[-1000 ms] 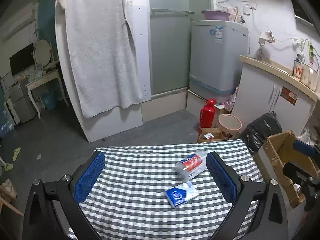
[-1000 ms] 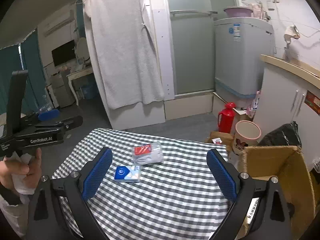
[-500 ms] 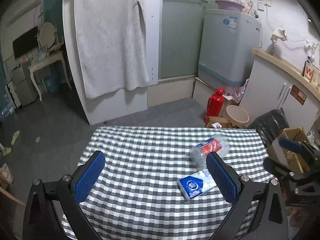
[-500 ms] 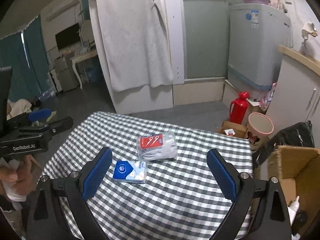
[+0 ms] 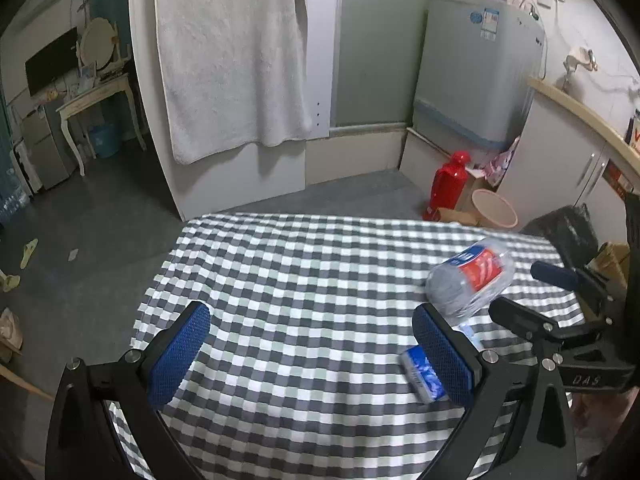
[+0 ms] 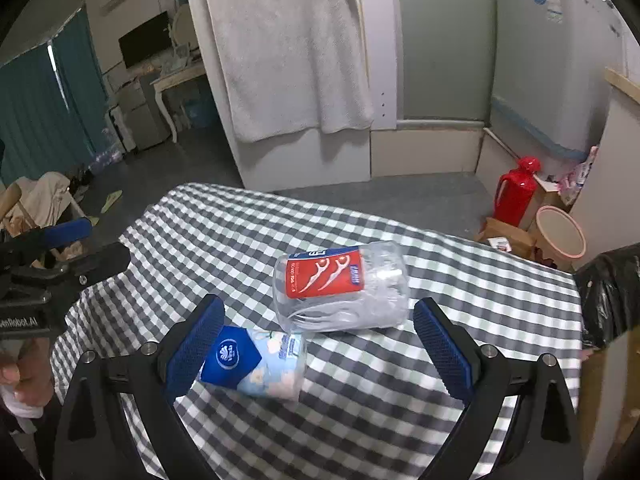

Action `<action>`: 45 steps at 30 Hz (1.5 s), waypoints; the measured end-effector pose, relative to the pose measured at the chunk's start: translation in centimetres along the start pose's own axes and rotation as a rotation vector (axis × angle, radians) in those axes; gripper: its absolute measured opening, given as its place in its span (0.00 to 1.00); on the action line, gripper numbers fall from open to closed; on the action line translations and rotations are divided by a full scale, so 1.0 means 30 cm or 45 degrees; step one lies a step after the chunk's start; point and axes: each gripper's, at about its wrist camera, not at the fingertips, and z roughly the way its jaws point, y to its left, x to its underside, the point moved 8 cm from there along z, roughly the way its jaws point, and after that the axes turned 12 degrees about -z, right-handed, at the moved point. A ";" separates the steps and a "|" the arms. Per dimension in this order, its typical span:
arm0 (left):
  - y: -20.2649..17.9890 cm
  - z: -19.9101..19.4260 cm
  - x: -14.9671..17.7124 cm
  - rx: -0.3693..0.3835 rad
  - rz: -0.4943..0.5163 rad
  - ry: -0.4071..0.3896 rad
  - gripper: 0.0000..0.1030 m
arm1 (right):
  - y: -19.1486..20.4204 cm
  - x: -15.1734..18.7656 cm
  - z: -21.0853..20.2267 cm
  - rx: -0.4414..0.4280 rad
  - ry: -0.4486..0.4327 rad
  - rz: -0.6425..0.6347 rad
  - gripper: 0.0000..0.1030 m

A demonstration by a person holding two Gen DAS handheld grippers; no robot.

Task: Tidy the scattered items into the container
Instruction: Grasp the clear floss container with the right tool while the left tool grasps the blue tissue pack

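Both grippers have closed in on the checked tablecloth [image 6: 460,280] since a second ago, and the two items now fill far more of the right wrist view. That cloth spreads across the lower half of each frame. At centre of the right view lies the clear floss-pick tub [image 6: 340,286], on its side with its red label up; in the left view it sits at middle right [image 5: 472,280]. Just below-left of it rests the blue tissue pack [image 6: 256,362], touching the left pad of the right gripper [image 6: 316,344], whose fingers are spread wide and hold nothing. The left gripper [image 5: 312,354] is likewise wide apart and empty, its right pad overlapping the tissue pack [image 5: 422,372].
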 end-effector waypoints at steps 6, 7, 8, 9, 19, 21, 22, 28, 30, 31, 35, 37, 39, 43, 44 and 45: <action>0.011 0.025 0.027 0.043 -0.005 0.032 1.00 | -0.005 -0.012 0.081 0.030 0.039 -0.017 0.93; 0.012 0.024 0.030 0.048 -0.002 0.033 1.00 | -0.007 -0.018 0.089 0.049 0.041 -0.032 0.93; 0.012 0.023 0.033 0.052 0.002 0.034 1.00 | -0.008 -0.022 0.097 0.064 0.044 -0.046 0.93; 0.014 0.021 0.038 0.055 0.006 0.036 1.00 | -0.009 -0.025 0.106 0.073 0.050 -0.053 0.93; -0.013 0.042 0.085 0.083 0.030 0.077 1.00 | -0.042 -0.015 0.184 0.067 0.115 -0.042 0.93; -0.028 0.052 0.096 0.087 0.039 0.088 1.00 | -0.044 -0.012 0.200 0.065 0.112 -0.047 0.93; -0.037 0.056 0.102 0.089 0.047 0.091 1.00 | -0.048 -0.013 0.206 0.064 0.105 -0.042 0.93; -0.090 0.085 0.140 0.102 0.080 0.123 1.00 | -0.066 -0.005 0.201 0.070 0.091 -0.023 0.88; -0.116 0.096 0.150 0.110 0.090 0.134 1.00 | -0.076 -0.003 0.190 0.083 0.083 -0.022 0.88; -0.132 0.100 0.156 0.114 0.097 0.140 1.00 | -0.088 -0.003 0.178 0.092 0.067 -0.004 0.88; -0.217 0.121 0.186 0.142 0.125 0.163 1.00 | -0.136 -0.014 0.115 0.140 0.015 0.046 0.88; -0.266 0.138 0.200 0.161 0.134 0.180 1.00 | -0.160 -0.021 0.073 0.170 -0.013 0.062 0.88; -0.306 0.156 0.214 0.169 0.147 0.191 1.00 | -0.180 -0.027 0.039 0.196 -0.034 0.077 0.88; -0.362 0.210 0.244 0.164 0.159 0.223 1.00 | -0.212 -0.037 -0.032 0.228 -0.080 0.103 0.88; -0.368 0.227 0.252 0.157 0.155 0.238 1.00 | -0.217 -0.039 -0.046 0.233 -0.089 0.109 0.88; -0.372 0.241 0.260 0.158 0.149 0.253 0.99 | -0.220 -0.040 -0.058 0.237 -0.096 0.112 0.88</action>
